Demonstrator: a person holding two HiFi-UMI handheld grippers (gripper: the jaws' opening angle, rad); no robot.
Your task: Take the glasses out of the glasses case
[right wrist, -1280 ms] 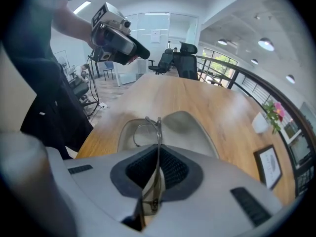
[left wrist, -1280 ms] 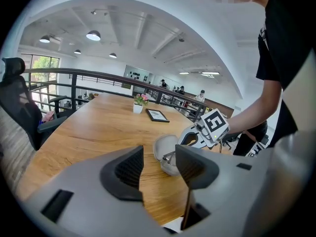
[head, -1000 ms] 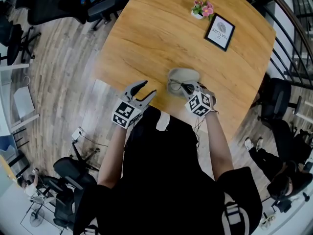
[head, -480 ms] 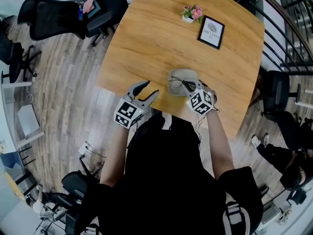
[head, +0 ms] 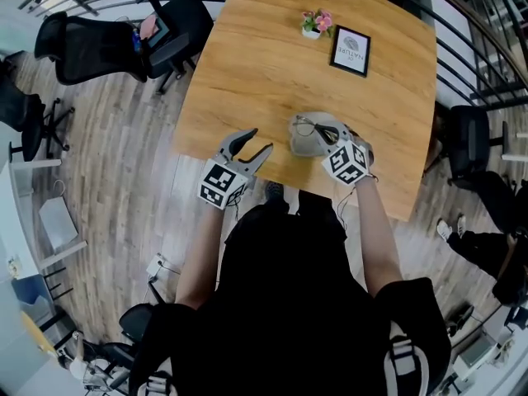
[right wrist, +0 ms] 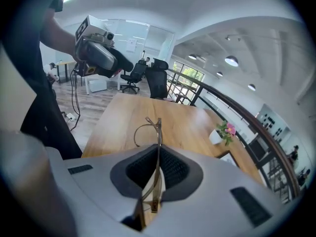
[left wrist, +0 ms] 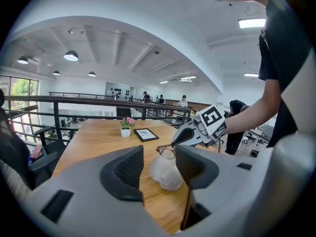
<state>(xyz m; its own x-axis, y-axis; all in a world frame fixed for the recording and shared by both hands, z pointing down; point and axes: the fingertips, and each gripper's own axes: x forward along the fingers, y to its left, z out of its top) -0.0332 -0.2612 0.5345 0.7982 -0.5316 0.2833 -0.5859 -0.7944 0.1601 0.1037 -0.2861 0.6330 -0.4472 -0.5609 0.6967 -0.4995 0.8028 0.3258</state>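
A soft grey glasses case (head: 307, 139) stands on the wooden table (head: 247, 64) near its front edge. My right gripper (head: 326, 132) is shut on one temple of the thin brown glasses (head: 313, 127) and holds them over the case's mouth. In the right gripper view the temple runs between the closed pads and the glasses (right wrist: 148, 127) stick out ahead of the right gripper (right wrist: 158, 169). From the left gripper view, the glasses (left wrist: 166, 149) hang right at the top of the case (left wrist: 165, 172). My left gripper (head: 257, 141) is open and empty, left of the case and apart from it.
A small pot of pink flowers (head: 312, 23) and a framed picture (head: 350, 50) stand at the table's far side. Black office chairs (head: 124, 35) are on the floor to the left. A dark railing (head: 487, 64) runs along the right. The table's front edge is under my hands.
My right gripper has risen with the glasses, drawing them up from the case. The left gripper has also lifted a little and stays open.
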